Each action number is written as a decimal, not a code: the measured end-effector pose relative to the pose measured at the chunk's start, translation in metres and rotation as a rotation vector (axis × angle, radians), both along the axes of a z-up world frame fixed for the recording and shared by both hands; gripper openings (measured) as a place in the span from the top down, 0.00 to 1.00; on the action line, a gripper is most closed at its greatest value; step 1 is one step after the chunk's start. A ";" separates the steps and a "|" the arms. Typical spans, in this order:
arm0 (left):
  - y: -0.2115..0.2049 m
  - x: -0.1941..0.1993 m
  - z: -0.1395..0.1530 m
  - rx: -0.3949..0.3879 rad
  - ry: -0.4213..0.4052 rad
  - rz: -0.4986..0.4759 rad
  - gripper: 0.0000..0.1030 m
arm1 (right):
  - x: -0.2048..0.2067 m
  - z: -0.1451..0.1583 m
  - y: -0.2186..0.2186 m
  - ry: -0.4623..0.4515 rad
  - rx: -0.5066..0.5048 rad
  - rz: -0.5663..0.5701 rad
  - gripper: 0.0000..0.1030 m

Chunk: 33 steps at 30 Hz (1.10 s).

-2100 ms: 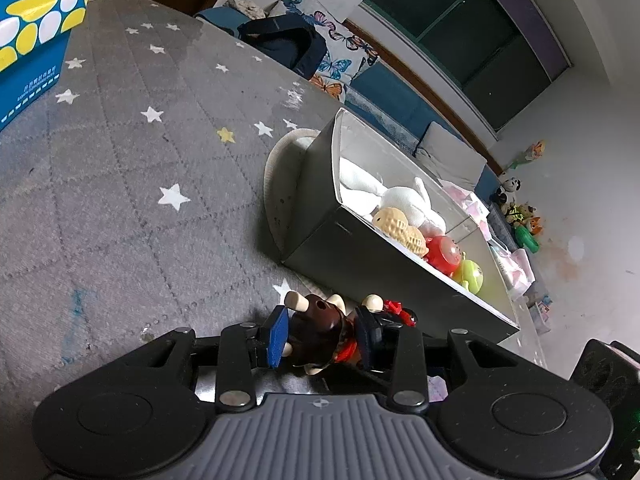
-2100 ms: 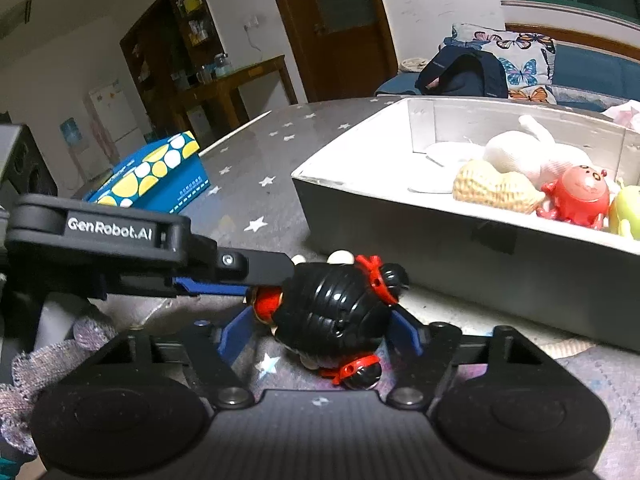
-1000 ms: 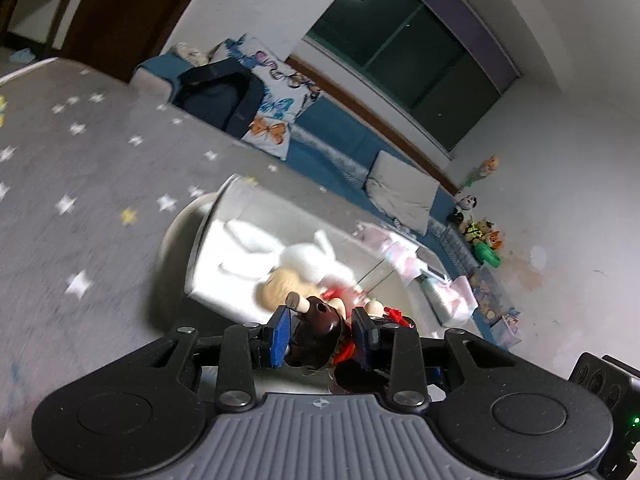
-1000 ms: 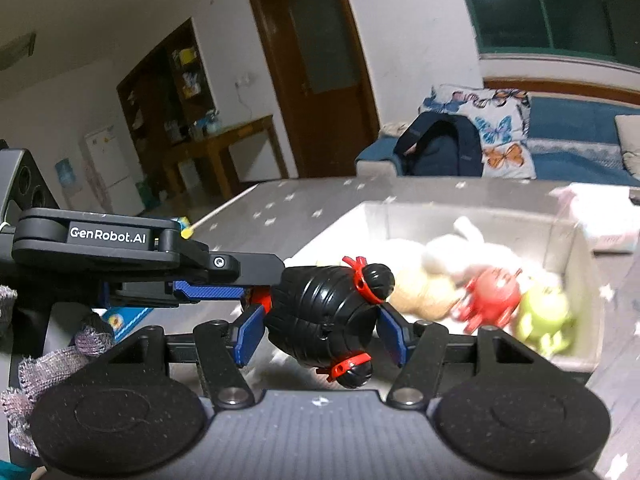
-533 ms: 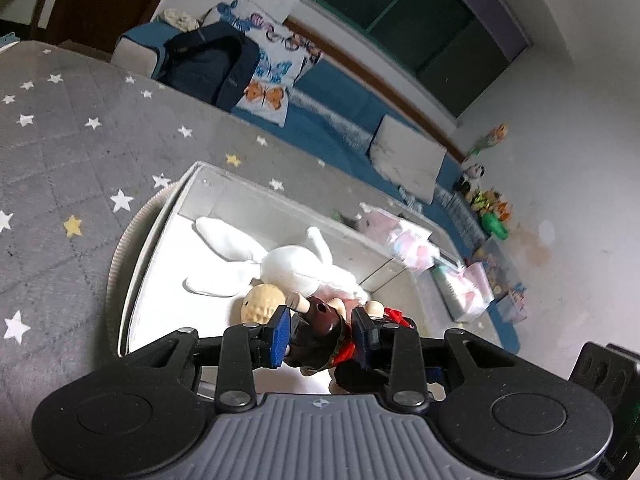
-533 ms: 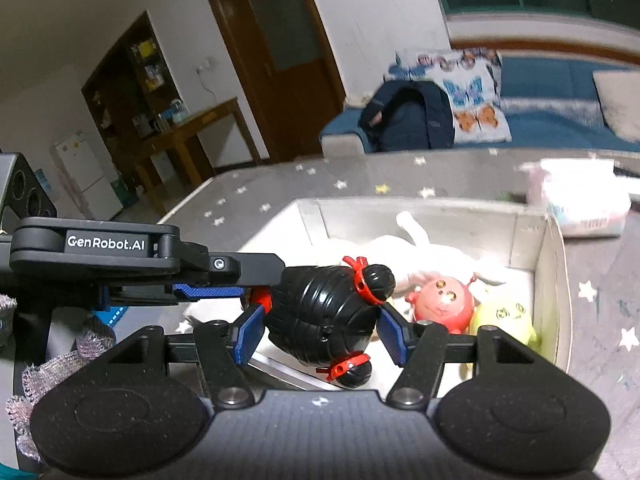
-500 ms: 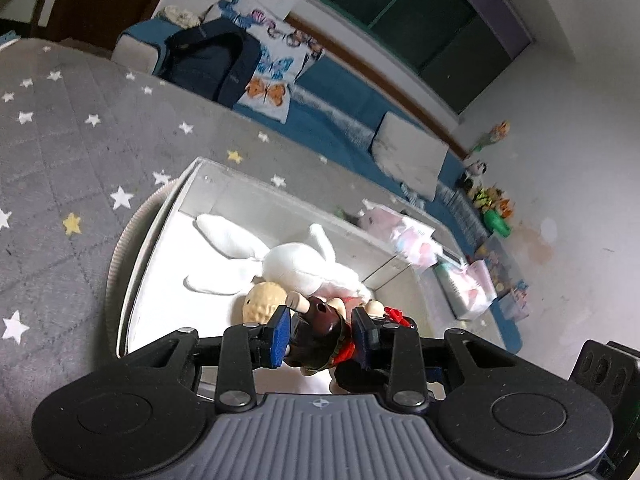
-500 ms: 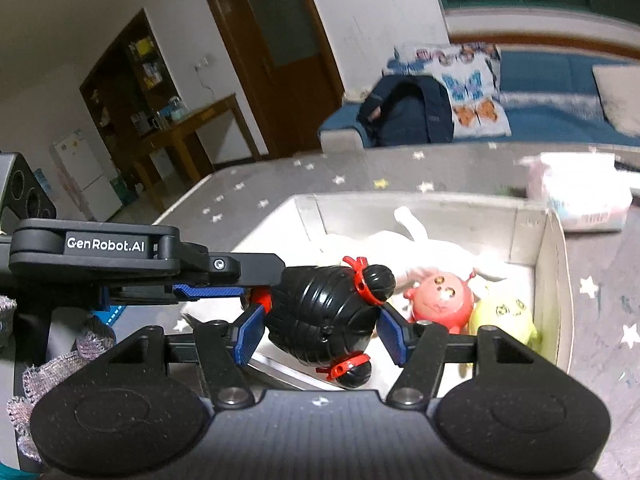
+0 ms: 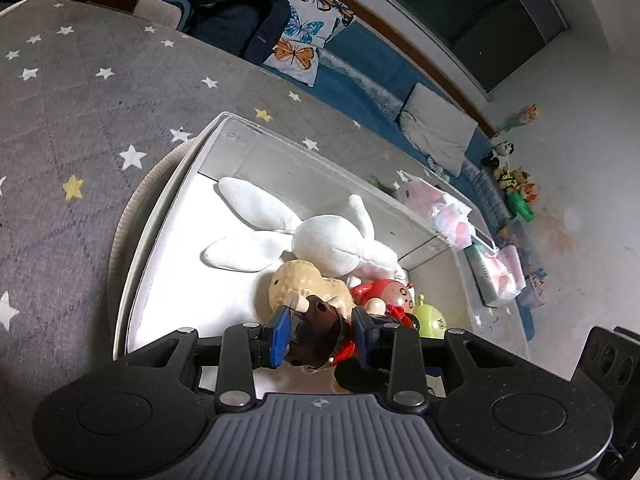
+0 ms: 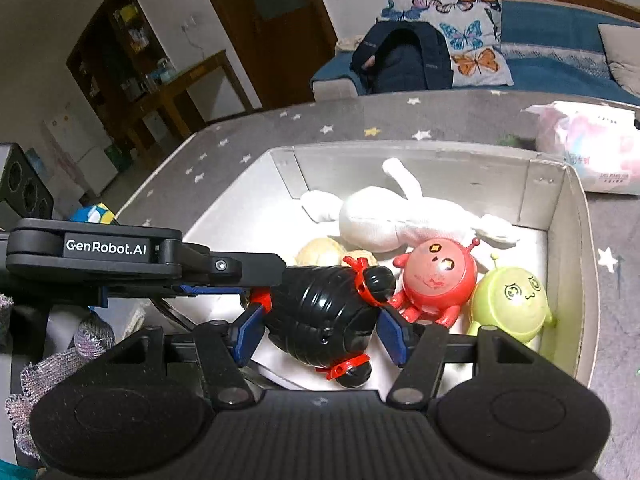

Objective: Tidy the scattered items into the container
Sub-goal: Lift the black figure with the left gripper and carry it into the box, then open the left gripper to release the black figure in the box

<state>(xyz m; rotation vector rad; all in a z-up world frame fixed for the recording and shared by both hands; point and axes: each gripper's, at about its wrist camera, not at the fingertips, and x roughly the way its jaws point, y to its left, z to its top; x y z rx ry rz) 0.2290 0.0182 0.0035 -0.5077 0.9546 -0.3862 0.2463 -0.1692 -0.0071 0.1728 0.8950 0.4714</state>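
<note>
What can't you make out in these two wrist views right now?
- Left wrist: brown toy, lower half hidden by the left gripper.
- Left wrist: green toy, mostly behind a finger.
- Right wrist: peanut toy, largely hidden behind the black toy.

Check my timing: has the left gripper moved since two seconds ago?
Yes. The left gripper, holding the brown toy, went from outside the box to above its interior.

Butterfly cushion [image 10: 468, 46] w/ dark backpack [image 10: 404, 60] on blue sofa [image 10: 560, 68]; tissue pack [image 10: 592, 148] on star-print tablecloth [image 9: 80, 120].
</note>
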 end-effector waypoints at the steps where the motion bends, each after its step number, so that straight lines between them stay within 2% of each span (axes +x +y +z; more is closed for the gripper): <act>1: -0.001 0.001 0.000 0.007 0.001 0.000 0.66 | 0.001 -0.001 0.001 0.004 -0.005 0.003 0.40; 12: -0.012 0.004 -0.003 0.089 0.012 -0.025 0.66 | 0.011 -0.007 0.004 0.038 -0.059 0.028 0.40; 33: -0.015 0.001 -0.001 0.127 -0.001 -0.020 0.66 | 0.009 -0.007 0.006 0.019 -0.120 0.044 0.39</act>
